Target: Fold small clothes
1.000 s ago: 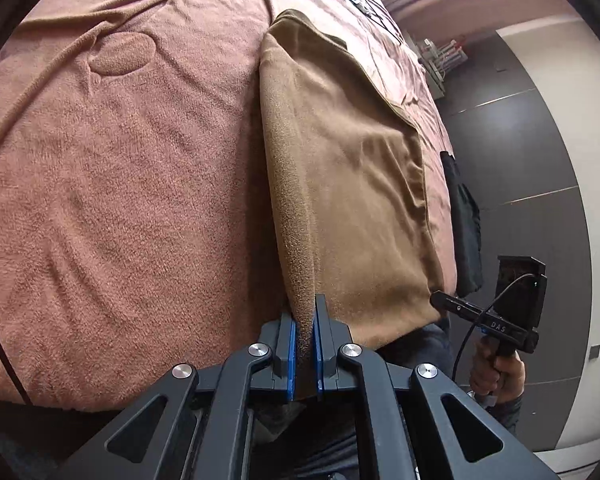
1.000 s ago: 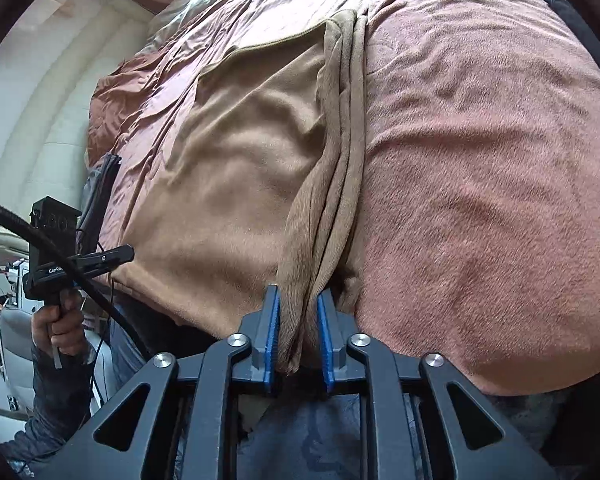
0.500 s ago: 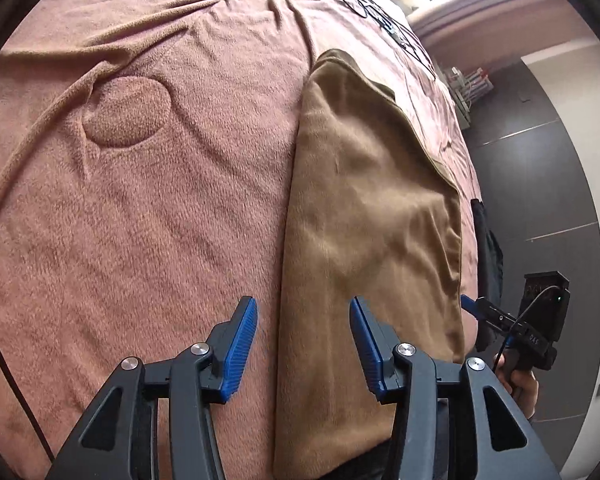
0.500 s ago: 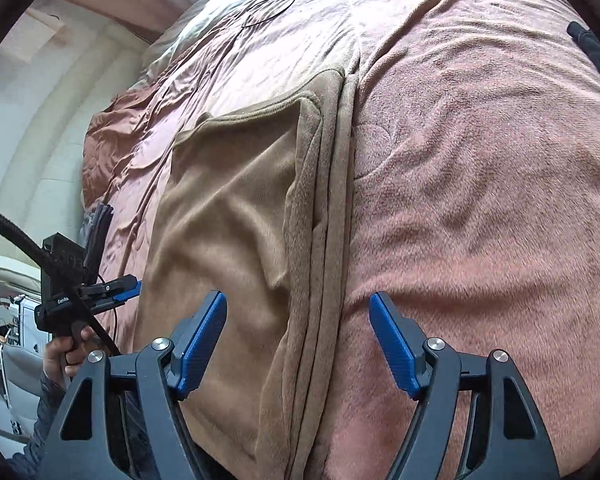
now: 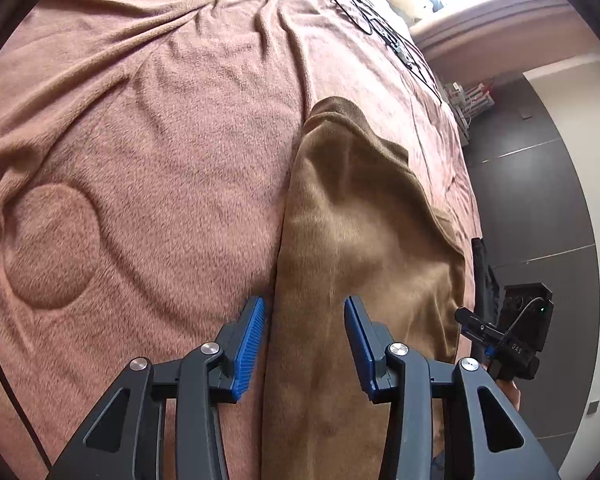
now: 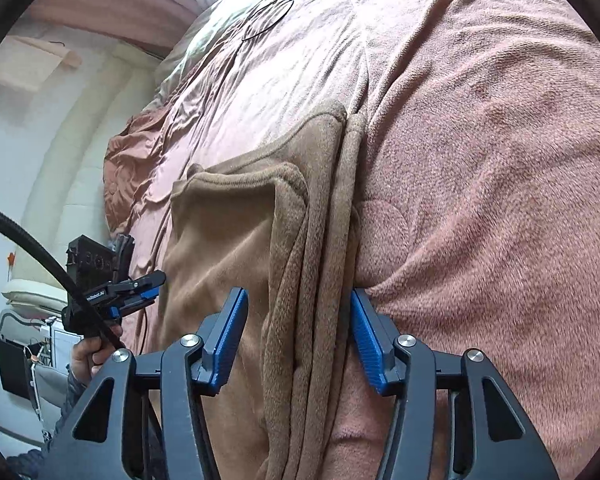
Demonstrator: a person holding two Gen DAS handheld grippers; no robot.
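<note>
Folded brown garment lying flat on the pink bedspread, both grippers let go

The pink bedspread (image 5: 140,168) carries the brown garment (image 5: 352,240) near its front edge: soft, light fleece, limp and likely to sag, best pinched at its layered edge (image 6: 320,280). The left gripper (image 5: 304,344) straddles its folded side and the right gripper (image 6: 298,344) that stacked edge; both jaws have just been narrowing, pads not pressing the cloth.

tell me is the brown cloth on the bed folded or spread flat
Folded. The brown cloth lies doubled on the pink blanket, with several stacked edges running along its right side in the right wrist view and one smooth rounded fold edge in the left.
</note>
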